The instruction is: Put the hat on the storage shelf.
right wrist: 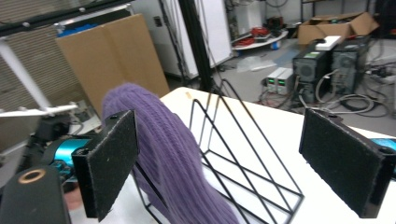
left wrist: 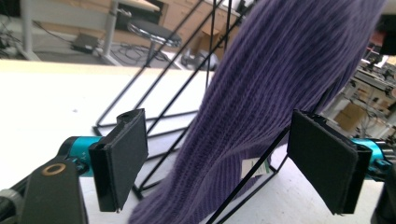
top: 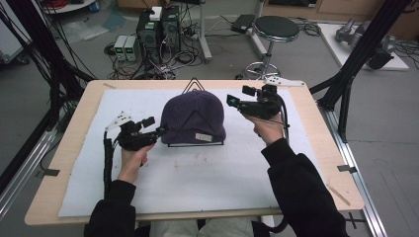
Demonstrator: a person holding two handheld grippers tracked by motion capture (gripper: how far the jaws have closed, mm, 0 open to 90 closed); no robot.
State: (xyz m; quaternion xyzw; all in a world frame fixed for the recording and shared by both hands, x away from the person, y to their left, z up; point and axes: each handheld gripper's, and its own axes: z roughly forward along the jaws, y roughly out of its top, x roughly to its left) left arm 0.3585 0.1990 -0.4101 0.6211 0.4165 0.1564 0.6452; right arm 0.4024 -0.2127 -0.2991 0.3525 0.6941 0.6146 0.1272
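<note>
A purple knit beanie (top: 194, 117) is draped over a black wire stand (top: 195, 144) in the middle of the white mat. My left gripper (top: 157, 127) stands open at the hat's lower left edge. In the left gripper view the beanie (left wrist: 261, 93) hangs between its wide-apart pads (left wrist: 122, 156), with a white label (left wrist: 254, 168) at the hem. My right gripper (top: 238, 97) is open to the right of the hat, above the table. From the right gripper view, the beanie (right wrist: 163, 144) and the wire stand (right wrist: 243, 158) lie ahead between its pads (right wrist: 343, 161).
The white mat (top: 197, 182) covers a wooden table (top: 79, 123). Beyond the table's far edge stand a black stool (top: 275, 27), computer towers (top: 158, 29) and loose cables. Black frame posts (top: 356, 54) rise at the right.
</note>
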